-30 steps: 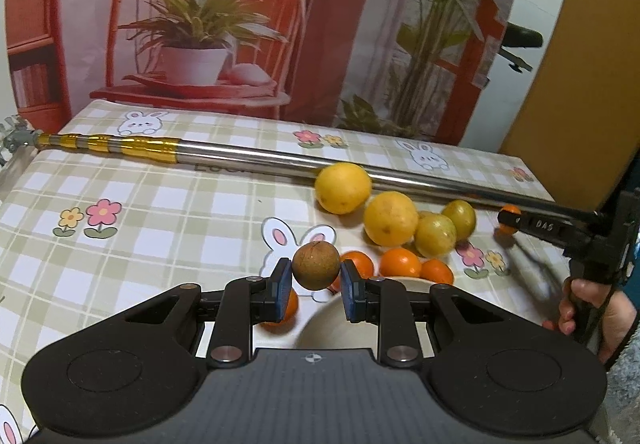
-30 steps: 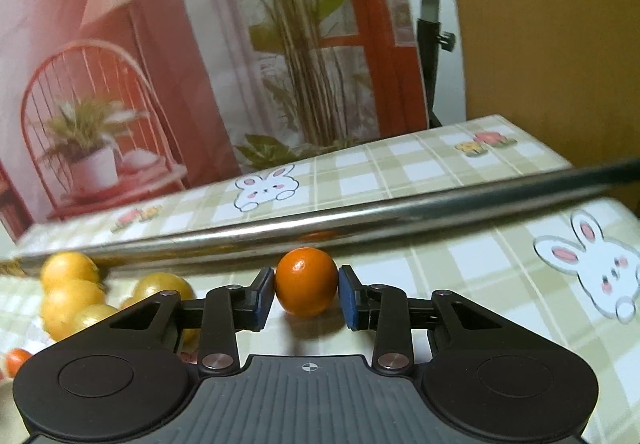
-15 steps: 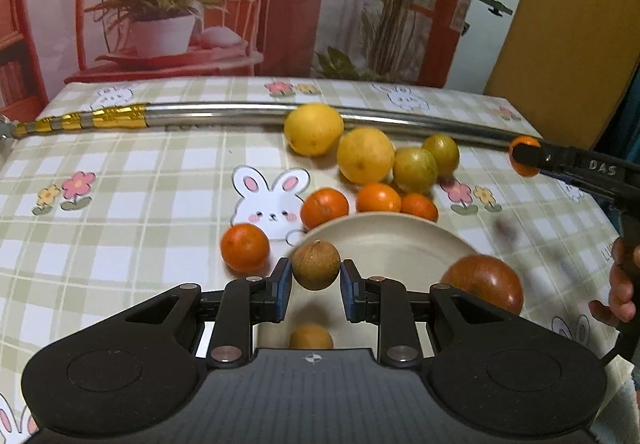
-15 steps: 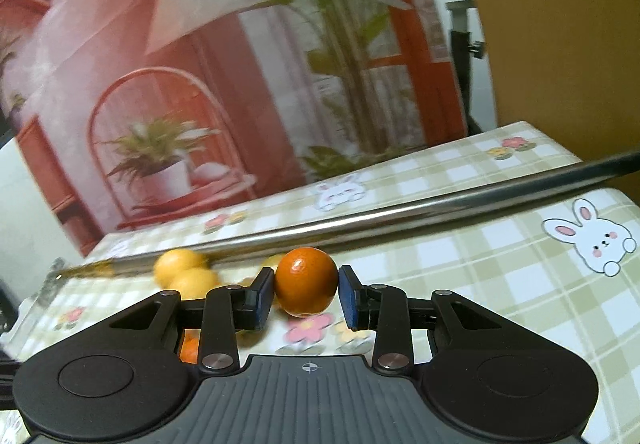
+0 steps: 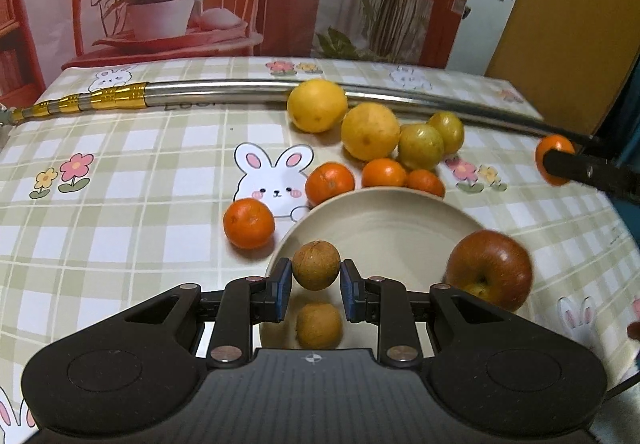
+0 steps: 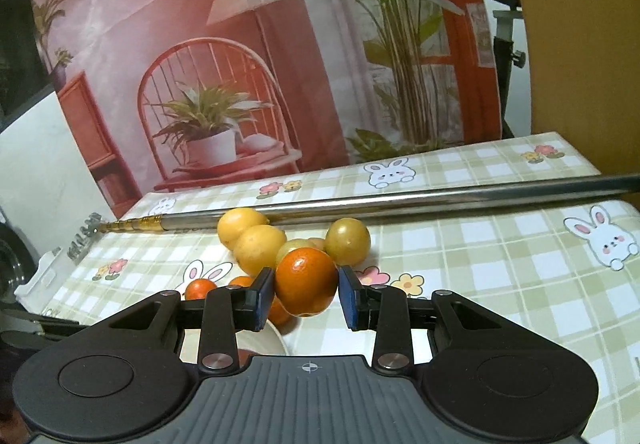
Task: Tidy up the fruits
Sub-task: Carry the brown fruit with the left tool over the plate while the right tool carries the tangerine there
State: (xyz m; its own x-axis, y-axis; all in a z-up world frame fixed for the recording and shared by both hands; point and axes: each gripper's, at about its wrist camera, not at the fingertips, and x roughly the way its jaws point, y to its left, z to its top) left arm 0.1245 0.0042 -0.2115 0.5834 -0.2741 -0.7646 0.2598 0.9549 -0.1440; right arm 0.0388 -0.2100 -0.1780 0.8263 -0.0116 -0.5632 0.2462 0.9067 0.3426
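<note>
My left gripper (image 5: 316,288) is shut on a small brown round fruit (image 5: 316,264), held over the near edge of a cream plate (image 5: 384,212). On the plate lie a second brown fruit (image 5: 319,325) and a red apple (image 5: 490,268). My right gripper (image 6: 306,294) is shut on a tangerine (image 6: 306,280), above the table to the right of the plate (image 6: 272,336); that tangerine (image 5: 554,158) and gripper also show at the right edge of the left wrist view. Behind the plate lie several tangerines (image 5: 249,222) and yellow citrus fruits (image 5: 318,105).
A long steel pole (image 5: 224,88) with a gold end lies across the far side of the checked tablecloth. A printed backdrop of a chair and plants stands behind the table. A brown board rises at the far right (image 5: 568,4).
The right gripper has risen and swung left with its tangerine, so the fruit pile and plate now show below it. The left view has tipped down, showing more of the plate, apple and second brown fruit.
</note>
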